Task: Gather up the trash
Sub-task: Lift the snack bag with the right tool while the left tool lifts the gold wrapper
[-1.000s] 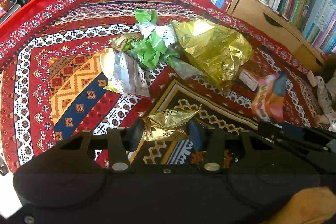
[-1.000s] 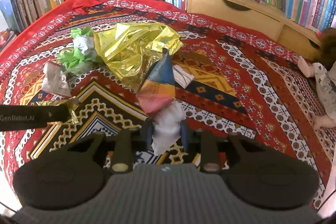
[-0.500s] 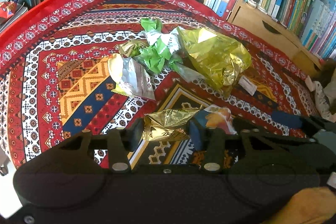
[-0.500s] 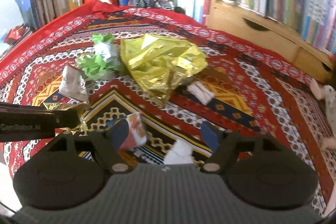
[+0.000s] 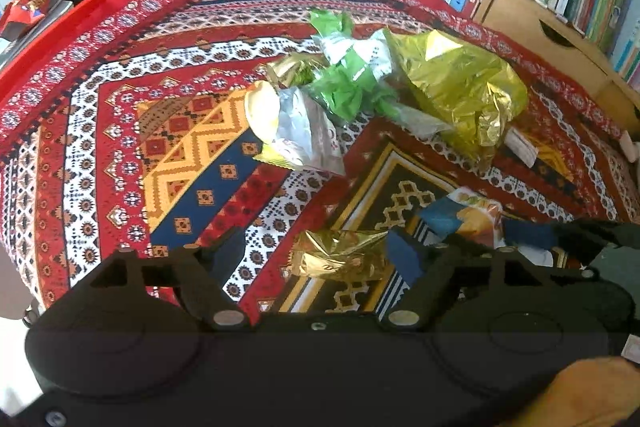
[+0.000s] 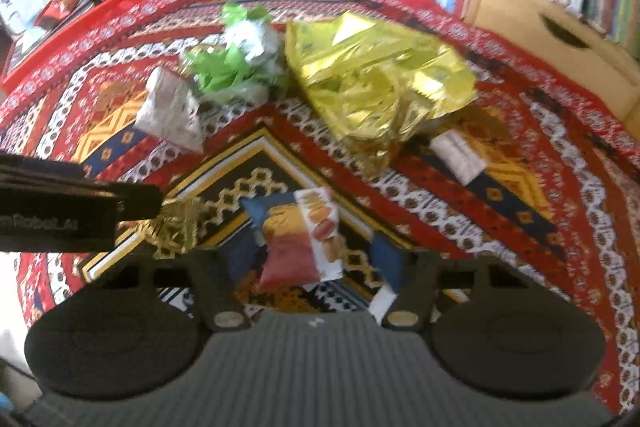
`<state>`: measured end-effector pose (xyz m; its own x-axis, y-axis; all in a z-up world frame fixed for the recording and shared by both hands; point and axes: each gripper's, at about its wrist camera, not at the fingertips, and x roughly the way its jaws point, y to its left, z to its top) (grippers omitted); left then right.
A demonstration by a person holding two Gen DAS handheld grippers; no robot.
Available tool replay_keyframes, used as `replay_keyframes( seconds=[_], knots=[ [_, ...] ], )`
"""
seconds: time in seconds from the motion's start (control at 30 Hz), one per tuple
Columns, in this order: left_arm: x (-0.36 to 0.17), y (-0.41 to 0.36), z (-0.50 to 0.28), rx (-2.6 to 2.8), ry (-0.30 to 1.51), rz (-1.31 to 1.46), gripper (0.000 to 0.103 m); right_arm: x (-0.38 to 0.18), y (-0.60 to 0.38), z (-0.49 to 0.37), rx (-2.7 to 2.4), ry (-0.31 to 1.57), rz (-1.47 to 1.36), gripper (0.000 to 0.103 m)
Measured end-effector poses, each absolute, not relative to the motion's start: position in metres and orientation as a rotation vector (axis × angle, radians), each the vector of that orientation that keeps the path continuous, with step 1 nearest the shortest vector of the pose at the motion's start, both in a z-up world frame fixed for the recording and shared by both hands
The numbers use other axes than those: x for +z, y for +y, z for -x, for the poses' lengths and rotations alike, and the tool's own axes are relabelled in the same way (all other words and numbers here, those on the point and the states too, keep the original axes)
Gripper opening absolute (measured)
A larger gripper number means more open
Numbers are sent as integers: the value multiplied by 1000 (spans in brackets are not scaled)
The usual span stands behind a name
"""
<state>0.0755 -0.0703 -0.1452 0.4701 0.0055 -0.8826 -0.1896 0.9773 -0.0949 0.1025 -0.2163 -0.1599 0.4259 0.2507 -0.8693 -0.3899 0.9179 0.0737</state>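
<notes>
Because the trash is being gathered into one spot, I think, two small pieces lie close together low in each frame on the patterned cloth (image 5: 192, 155). The left gripper (image 5: 316, 253) has just been opening. Its jaws stand wide, and the gold wrapper (image 5: 336, 259) lies loose between them. The right gripper (image 6: 308, 255) has just been closing around the snack packet (image 6: 298, 239), but its jaws are apart and not squeezing it. Higher up, mid-frame, wait the silver packet (image 5: 296, 131), the green wrapper (image 5: 344, 87) and the big yellow bag (image 5: 456, 87).
</notes>
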Motion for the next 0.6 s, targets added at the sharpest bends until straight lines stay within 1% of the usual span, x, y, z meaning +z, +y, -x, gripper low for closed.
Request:
replay_keyframes(
  seconds=[0.03, 0.07, 0.13, 0.17, 0.2, 0.23, 0.27, 0.3, 0.6],
  knots=[
    [-147, -70, -77, 110, 1084, 202, 71, -160, -217, -102, 402, 1060, 138, 42],
    [-150, -70, -80, 96, 1094, 220, 65, -159, -218, -101, 413, 1052, 127, 41],
    [-157, -70, -86, 76, 1122, 253, 46, -156, -221, -99, 415, 1039, 111, 39],
    [-160, -71, -89, 72, 1139, 269, 32, -155, -223, -99, 413, 1036, 104, 39],
    [-161, -71, -91, 73, 1150, 281, 28, -154, -225, -99, 410, 1035, 95, 39],
    [-161, -71, -91, 77, 1146, 287, 26, -153, -227, -99, 405, 1034, 84, 39],
    [-159, -72, -91, 75, 1136, 291, 17, -152, -229, -99, 399, 1031, 72, 39],
    [-157, -72, -91, 72, 1132, 295, 1, -151, -230, -99, 392, 1029, 62, 39],
    [-139, -71, -79, 46, 1097, 335, 2, -135, -242, -85, 316, 989, 5, 38]
  ],
)
